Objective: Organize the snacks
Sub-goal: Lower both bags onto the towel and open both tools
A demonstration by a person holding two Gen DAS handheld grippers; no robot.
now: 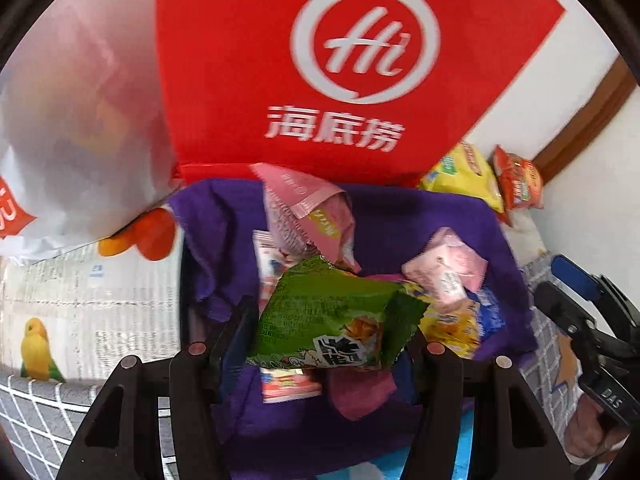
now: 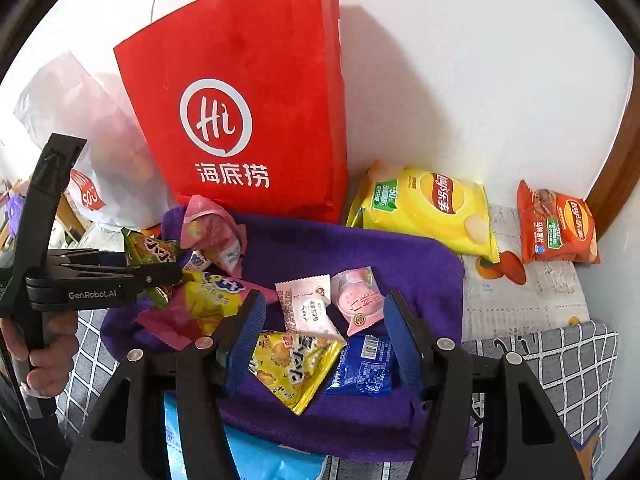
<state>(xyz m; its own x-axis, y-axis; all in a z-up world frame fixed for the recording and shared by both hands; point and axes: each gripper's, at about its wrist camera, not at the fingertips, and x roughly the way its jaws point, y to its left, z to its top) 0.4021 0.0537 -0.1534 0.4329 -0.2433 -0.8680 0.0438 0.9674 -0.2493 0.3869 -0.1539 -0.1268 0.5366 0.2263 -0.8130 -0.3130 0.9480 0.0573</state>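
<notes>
My left gripper (image 1: 332, 328) is shut on a green snack packet (image 1: 332, 320) and holds it above a purple cloth (image 1: 440, 216); both show in the right wrist view, the gripper (image 2: 160, 276) and the packet (image 2: 148, 252). Small snacks lie on the purple cloth (image 2: 360, 248): pink packets (image 2: 356, 300), a yellow packet (image 2: 296, 364), a blue packet (image 2: 366, 366). My right gripper (image 2: 324, 336) is open, low over the yellow and blue packets, holding nothing.
A red paper bag (image 2: 248, 96) stands behind the cloth against the wall. A white plastic bag (image 2: 100, 136) is at its left. A yellow chip bag (image 2: 428, 204) and an orange-red chip bag (image 2: 556, 228) lie at the right.
</notes>
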